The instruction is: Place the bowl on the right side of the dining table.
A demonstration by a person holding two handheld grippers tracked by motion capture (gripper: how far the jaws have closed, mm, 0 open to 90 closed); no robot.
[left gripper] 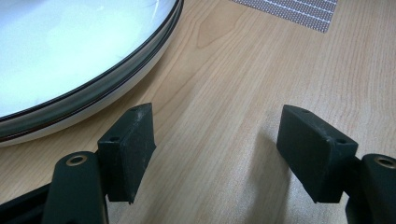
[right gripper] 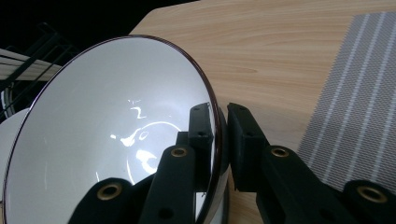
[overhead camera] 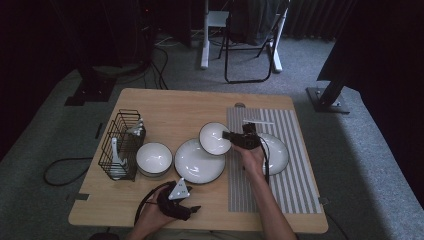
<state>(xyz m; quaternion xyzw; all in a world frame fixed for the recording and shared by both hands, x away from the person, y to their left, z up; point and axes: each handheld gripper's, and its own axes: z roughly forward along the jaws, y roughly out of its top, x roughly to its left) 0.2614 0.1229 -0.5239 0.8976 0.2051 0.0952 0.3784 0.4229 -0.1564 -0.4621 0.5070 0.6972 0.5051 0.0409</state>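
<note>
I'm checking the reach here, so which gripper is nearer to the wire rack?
Left. The left gripper sits at the table's near edge, below the big plate, closer to the wire rack. The right gripper holds a bowl by its rim, farther right.

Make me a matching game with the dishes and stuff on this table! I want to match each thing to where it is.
Things:
1. small bowl
2. wire rack
3. left gripper
4. striped mat

Places:
A. at the table's left edge
B. near the table's front edge, jaws open with nothing between them
C. covering the right part of the table
D. its rim pinched in the right gripper

Pairs: 1-D, 2-A, 3-B, 4-C
</note>
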